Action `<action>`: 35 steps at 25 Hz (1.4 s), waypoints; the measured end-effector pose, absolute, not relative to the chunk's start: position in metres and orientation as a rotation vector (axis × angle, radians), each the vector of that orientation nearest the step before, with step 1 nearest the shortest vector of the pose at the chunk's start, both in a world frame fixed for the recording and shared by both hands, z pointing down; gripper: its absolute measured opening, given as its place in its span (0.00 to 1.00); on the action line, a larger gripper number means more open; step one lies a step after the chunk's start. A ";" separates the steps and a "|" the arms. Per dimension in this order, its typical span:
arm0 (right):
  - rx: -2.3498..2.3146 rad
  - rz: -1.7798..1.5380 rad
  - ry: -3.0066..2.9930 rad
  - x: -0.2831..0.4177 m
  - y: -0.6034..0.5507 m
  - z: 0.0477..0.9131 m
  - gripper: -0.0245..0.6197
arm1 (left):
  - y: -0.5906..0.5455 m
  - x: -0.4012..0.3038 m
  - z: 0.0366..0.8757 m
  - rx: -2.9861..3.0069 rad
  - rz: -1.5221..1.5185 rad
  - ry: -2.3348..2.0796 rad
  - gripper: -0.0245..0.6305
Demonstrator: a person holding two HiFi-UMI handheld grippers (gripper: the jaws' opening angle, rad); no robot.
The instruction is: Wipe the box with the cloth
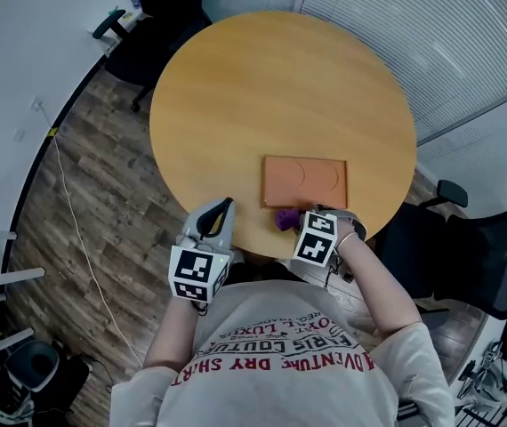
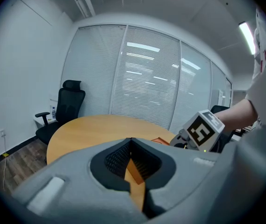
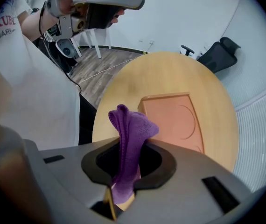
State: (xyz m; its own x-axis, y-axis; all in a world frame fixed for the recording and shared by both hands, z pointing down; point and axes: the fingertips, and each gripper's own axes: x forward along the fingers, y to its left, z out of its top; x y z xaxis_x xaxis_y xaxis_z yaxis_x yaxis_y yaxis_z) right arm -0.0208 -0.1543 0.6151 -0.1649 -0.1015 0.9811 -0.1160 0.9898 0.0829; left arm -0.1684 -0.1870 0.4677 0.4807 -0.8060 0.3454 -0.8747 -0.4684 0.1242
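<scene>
Closest to me, my left gripper (image 1: 225,206) hangs at the near rim of the round wooden counter (image 1: 271,87), to the left of the box and well apart from it. In the left gripper view its fingers (image 2: 106,164) meet at the tips with nothing between them; only a sliver of counter shows through the gap behind the tips.

My right gripper (image 1: 304,213) sits at the same near rim, further right. Its fingers (image 3: 156,164) are pinched together on the purple cloth (image 3: 128,143), which stands up out of them in a crumpled fold. From the head view the cloth (image 1: 285,219) bunches just beside the box's near edge, by its left corner; I cannot tell whether it touches.

The box (image 1: 305,181) is flat and orange-brown, with curved lines on its top, and lies on the counter's near right part.

Beyond the counter a black office chair (image 1: 147,34) stands on the wood-pattern floor (image 1: 102,176), and white blinds (image 1: 431,34) cover the far wall.
</scene>
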 end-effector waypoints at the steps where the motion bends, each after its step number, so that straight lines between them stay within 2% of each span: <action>1: 0.182 0.002 -1.745 -0.015 -0.161 0.611 0.15 | -0.188 -0.165 0.466 2.448 0.345 -1.434 0.05; 9: 0.391 -0.132 -1.819 0.018 -0.243 0.574 0.15 | -0.205 -0.140 0.457 2.424 0.330 -1.512 0.05; 17: 0.418 -0.224 -1.780 0.019 -0.308 0.594 0.15 | -0.230 -0.134 0.462 2.374 0.348 -1.556 0.05; 24: 0.357 -0.195 -1.801 0.012 -0.313 0.622 0.15 | -0.231 -0.129 0.478 2.328 0.360 -1.563 0.05; 35: 0.317 -0.152 -1.803 0.008 -0.298 0.622 0.15 | -0.235 -0.129 0.483 2.325 0.376 -1.538 0.05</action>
State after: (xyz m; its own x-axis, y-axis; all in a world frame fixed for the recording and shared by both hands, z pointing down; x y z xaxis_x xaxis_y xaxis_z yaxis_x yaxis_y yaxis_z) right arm 0.0076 -0.2978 0.6225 -0.2251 -0.2940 0.9289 -0.1345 0.9536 0.2692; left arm -0.1286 -0.2350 0.4830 0.3833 -0.8365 0.3916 -0.9228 -0.3646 0.1243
